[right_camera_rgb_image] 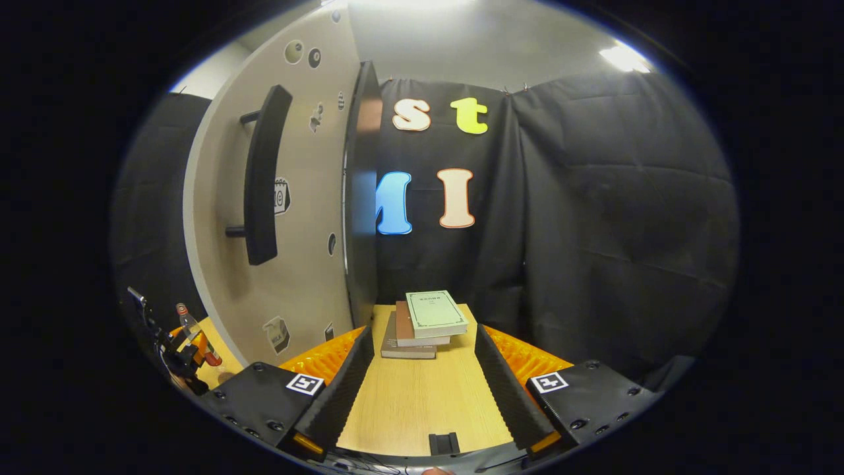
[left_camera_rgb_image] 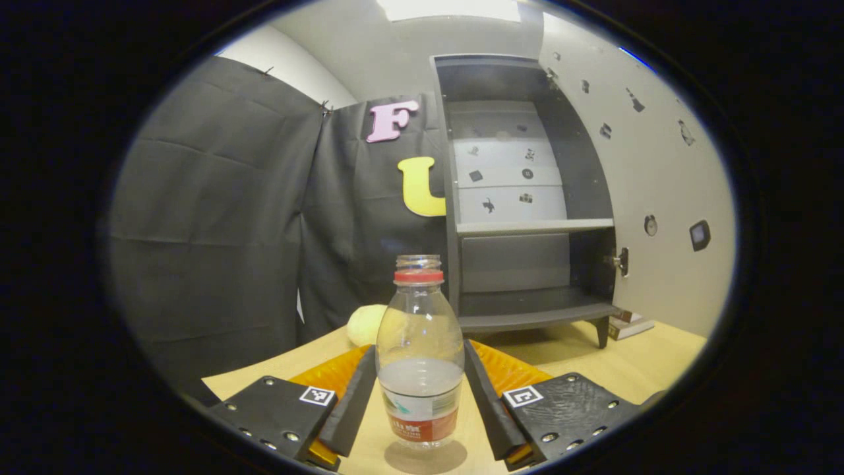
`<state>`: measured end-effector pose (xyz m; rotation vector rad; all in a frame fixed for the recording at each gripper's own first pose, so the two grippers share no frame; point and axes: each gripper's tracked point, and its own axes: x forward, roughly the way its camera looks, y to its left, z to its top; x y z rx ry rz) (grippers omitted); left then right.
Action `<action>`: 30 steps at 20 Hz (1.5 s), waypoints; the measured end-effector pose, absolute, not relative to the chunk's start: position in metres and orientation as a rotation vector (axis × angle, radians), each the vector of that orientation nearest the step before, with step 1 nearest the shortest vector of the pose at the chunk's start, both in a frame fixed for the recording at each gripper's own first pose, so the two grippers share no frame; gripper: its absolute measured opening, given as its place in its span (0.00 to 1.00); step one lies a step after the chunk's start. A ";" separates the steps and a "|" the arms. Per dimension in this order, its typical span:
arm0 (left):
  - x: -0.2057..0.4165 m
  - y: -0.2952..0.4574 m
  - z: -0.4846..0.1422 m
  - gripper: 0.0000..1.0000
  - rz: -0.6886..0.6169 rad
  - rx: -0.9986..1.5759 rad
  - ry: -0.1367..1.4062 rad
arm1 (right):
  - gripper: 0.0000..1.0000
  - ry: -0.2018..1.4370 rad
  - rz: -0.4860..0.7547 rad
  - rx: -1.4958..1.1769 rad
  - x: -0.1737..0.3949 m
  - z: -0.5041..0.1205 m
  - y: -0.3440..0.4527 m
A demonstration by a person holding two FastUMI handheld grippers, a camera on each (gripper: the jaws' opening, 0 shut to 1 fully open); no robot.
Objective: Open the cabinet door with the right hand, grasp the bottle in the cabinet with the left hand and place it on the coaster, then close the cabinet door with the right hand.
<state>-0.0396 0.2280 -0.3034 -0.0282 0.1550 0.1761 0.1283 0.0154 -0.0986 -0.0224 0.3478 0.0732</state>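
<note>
The bottle (left_camera_rgb_image: 419, 356) stands upright on the table (left_camera_rgb_image: 633, 369) in front of the cabinet (left_camera_rgb_image: 527, 198), between the fingers of the left gripper (left_camera_rgb_image: 419, 402). Both fingers appear to lie against the bottle's sides, so the gripper reads as clamped on it, though firm contact at the pads cannot be confirmed. A grey disc (left_camera_rgb_image: 425, 456) shows under the bottle's base; it may be the coaster or merely a shadow, and this cannot be settled. The bottle has no cap and holds some water.

The cabinet's shelves are bare. Its door (right_camera_rgb_image: 290, 198) stands swung wide. The right gripper (right_camera_rgb_image: 419, 389) hovers over the table beside the door's outer face, fingers apart and holding nothing. The door handle (right_camera_rgb_image: 262, 178) is up and to the left of that gripper. A stack of books (right_camera_rgb_image: 425, 323) lies on the table ahead of it, close to the door's free edge.

Judgement: placement appears at or near completion. To finish well, the left gripper should part its fingers evenly so neither drags the bottle sideways, then draw straight back, away from the cabinet. With the neck open, any tilt risks a spill. The right gripper should take the handle only once the left gripper is out of the door's swing.
</note>
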 end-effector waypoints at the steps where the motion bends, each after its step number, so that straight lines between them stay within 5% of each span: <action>1: -0.042 0.229 -0.309 0.75 0.182 -0.024 0.153 | 0.98 0.350 0.090 -0.022 0.127 -0.099 0.021; 19: -0.052 0.231 -0.347 0.75 0.257 -0.035 0.201 | 0.99 0.348 0.101 -0.033 0.120 -0.100 0.027; 20: -0.052 0.232 -0.346 0.80 0.265 -0.032 0.210 | 0.99 0.350 0.103 -0.036 0.121 -0.100 0.027; 30: -0.045 0.230 -0.280 0.77 0.243 -0.012 0.139 | 0.99 0.332 0.103 -0.004 0.121 -0.094 0.022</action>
